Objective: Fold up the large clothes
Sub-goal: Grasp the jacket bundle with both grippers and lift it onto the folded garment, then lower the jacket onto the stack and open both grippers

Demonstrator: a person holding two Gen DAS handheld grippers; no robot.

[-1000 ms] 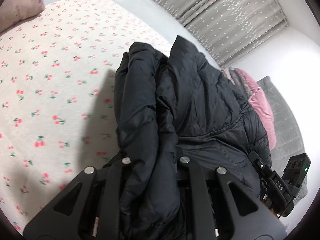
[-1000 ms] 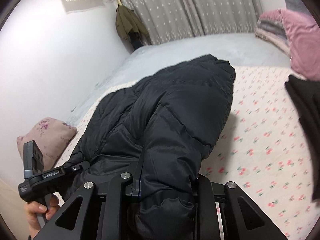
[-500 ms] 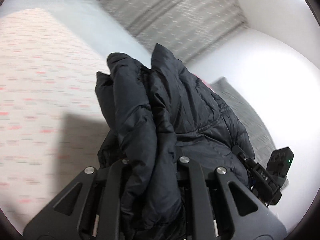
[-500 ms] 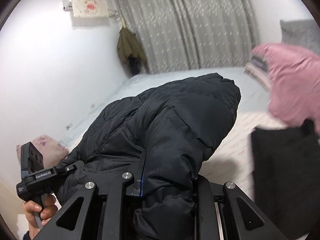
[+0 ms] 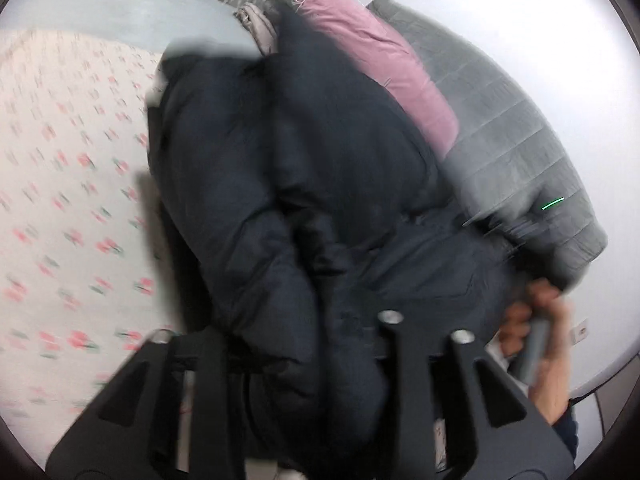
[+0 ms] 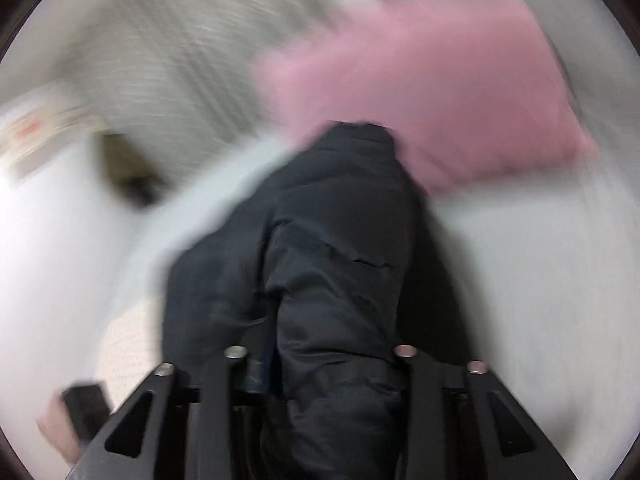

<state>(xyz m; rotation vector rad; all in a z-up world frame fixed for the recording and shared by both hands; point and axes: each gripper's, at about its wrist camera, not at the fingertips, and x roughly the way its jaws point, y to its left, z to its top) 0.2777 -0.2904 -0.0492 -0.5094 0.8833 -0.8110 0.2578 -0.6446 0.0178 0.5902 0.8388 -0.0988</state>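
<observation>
Black jacket (image 5: pixel 288 184) presses against pink quilt (image 5: pixel 384 60) and grey pillow (image 5: pixel 516 128).

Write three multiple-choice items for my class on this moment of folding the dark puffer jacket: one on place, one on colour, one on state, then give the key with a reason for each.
1. Where does the pink folded garment lie relative to the black puffer jacket?
A. behind it, against the grey quilted piece
B. under the left gripper
C. on the floor

2. What colour are the small prints on the bed sheet?
A. blue
B. red-pink with green
C. yellow

3. What is the left gripper doing?
A. open, holding nothing
B. shut on the jacket
C. shut on the sheet

Key: 1 A, pink shows beyond the jacket beside the grey quilt. 2 B, blurred red-pink and green marks. 3 B, jacket fabric bunches between its fingers; the right gripper grips it likewise.
</observation>
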